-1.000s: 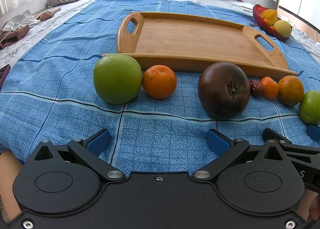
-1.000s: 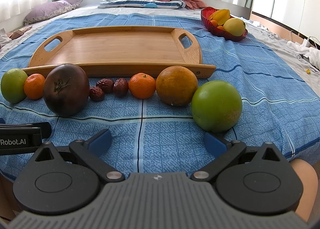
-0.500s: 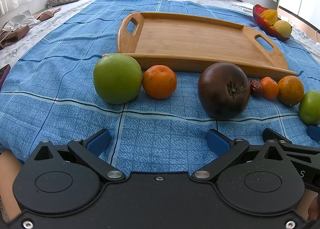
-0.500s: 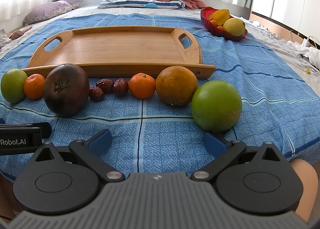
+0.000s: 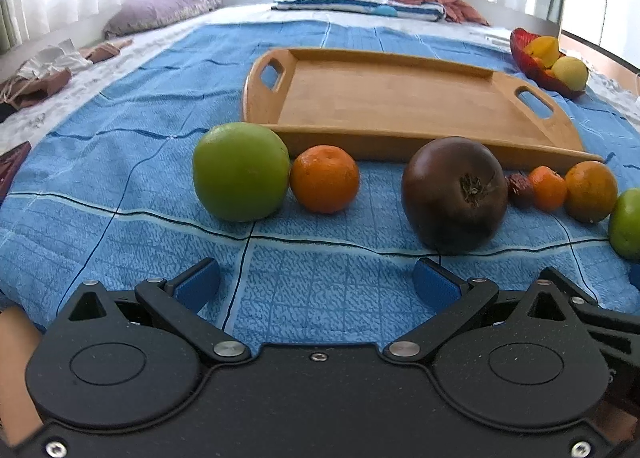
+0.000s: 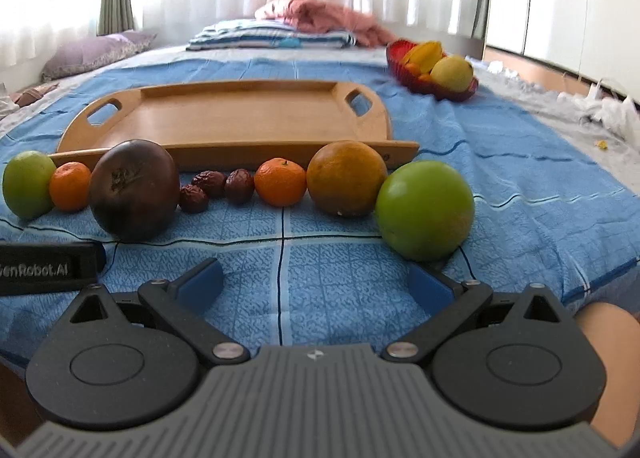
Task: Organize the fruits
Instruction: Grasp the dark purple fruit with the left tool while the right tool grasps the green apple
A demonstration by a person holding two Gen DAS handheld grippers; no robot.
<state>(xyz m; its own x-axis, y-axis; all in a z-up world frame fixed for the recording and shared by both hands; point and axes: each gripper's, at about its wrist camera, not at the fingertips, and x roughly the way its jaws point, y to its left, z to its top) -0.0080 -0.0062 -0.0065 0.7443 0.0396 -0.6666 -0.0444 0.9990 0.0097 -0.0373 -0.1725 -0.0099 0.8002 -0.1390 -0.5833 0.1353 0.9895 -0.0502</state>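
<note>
A row of fruit lies on the blue bedspread in front of an empty wooden tray (image 5: 392, 101) (image 6: 240, 117). From the left: a green apple (image 5: 240, 171) (image 6: 27, 183), a small orange (image 5: 324, 178) (image 6: 70, 185), a dark brown tomato (image 5: 454, 193) (image 6: 134, 189), three red dates (image 6: 216, 187), a small mandarin (image 6: 280, 182), a larger orange (image 6: 346, 177) and a second green apple (image 6: 426, 209). My left gripper (image 5: 316, 284) is open and empty, short of the row. My right gripper (image 6: 316, 282) is open and empty, with the second green apple just beyond its right finger.
A red bowl (image 6: 434, 69) (image 5: 532, 61) with yellow fruit stands at the back right of the bed. Pillows and folded bedding (image 6: 272, 37) lie at the far end. The left gripper's body (image 6: 44, 266) shows at the right wrist view's left edge.
Both wrist views have tilted down a little, so the fruit and tray sit lower in frame and more of the curtains shows. The fruit has not moved. Both grippers stay open.
</note>
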